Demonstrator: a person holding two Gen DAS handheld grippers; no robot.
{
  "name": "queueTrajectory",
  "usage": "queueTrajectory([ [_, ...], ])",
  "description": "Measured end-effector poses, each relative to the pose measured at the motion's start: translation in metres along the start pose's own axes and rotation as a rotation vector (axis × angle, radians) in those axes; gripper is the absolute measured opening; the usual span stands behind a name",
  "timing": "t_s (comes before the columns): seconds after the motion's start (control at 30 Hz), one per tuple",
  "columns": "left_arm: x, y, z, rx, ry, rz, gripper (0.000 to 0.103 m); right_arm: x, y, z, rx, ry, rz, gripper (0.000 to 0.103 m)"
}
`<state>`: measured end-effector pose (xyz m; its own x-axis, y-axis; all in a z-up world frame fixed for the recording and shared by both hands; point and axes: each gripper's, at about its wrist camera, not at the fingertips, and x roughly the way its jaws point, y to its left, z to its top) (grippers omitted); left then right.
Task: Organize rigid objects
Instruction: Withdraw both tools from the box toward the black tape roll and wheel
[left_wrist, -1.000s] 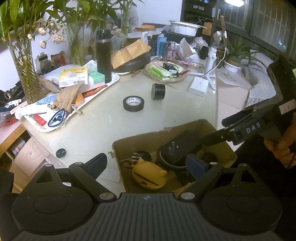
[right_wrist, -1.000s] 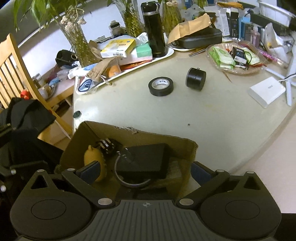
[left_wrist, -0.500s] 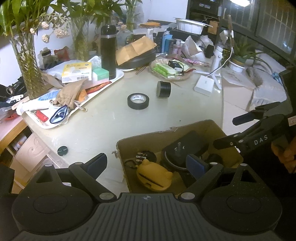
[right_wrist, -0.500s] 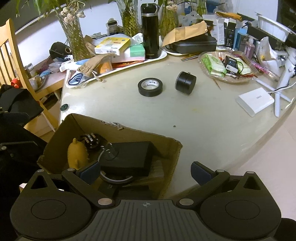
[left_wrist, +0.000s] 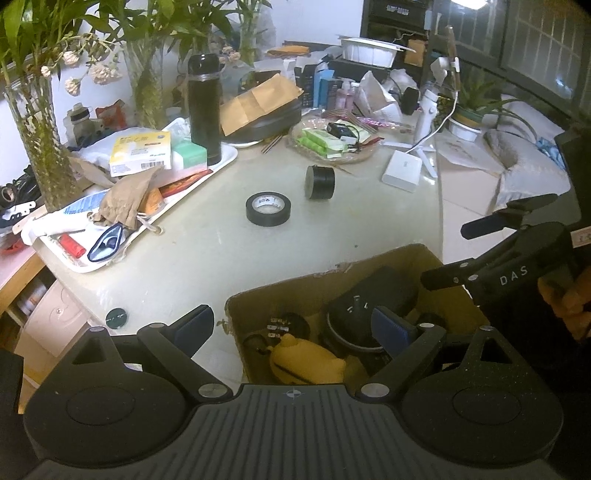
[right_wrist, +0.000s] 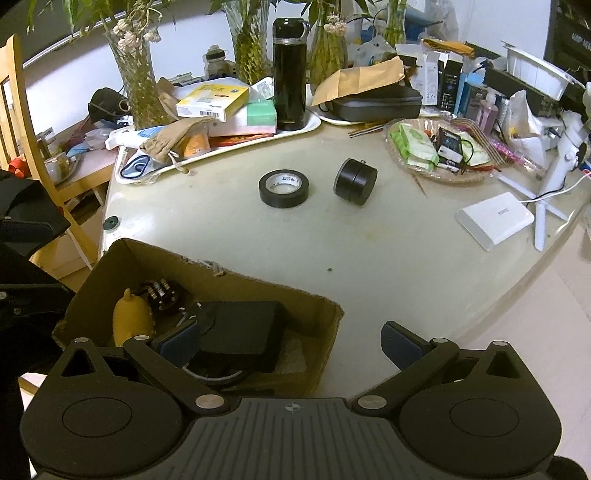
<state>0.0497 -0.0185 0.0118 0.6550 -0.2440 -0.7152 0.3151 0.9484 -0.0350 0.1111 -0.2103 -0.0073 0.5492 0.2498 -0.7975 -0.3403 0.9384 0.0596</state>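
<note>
A cardboard box (left_wrist: 332, 280) stands at the table's near edge, holding a yellow toy (left_wrist: 306, 360), a black flat case (right_wrist: 243, 332) and other dark parts. On the tabletop beyond it lie a black tape roll (left_wrist: 268, 208) and a black cylinder (left_wrist: 320, 182), side by side and apart. My left gripper (left_wrist: 291, 326) hovers open over the box's left wall, holding nothing. My right gripper (right_wrist: 290, 341) hangs open above the box's right end, also empty. The tape roll (right_wrist: 283, 187) and the cylinder (right_wrist: 355, 181) lie well ahead of it. In the left wrist view, the right gripper (left_wrist: 480, 247) sits beside the box.
A white tray (left_wrist: 221, 162) heaped with boxes and a black flask (left_wrist: 204, 107) runs along the far left. A wicker plate (left_wrist: 354, 157) and a white power block (left_wrist: 402, 170) sit at the right. A wooden chair (right_wrist: 22, 110) stands left of the table. A small dark cap (left_wrist: 117, 317) lies near the corner.
The right wrist view has swung, so the tape roll and cylinder now sit nearer its centre. The left gripper has barely shifted. Both grippers stay open and empty.
</note>
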Motion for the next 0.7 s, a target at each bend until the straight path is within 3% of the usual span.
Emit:
queueTrajectory([
  [0.7, 0.024, 0.009, 0.018, -0.01, 0.0, 0.002, 0.093, 0.02, -0.015, 0.023, 0.01, -0.046, -0.04, 0.103],
])
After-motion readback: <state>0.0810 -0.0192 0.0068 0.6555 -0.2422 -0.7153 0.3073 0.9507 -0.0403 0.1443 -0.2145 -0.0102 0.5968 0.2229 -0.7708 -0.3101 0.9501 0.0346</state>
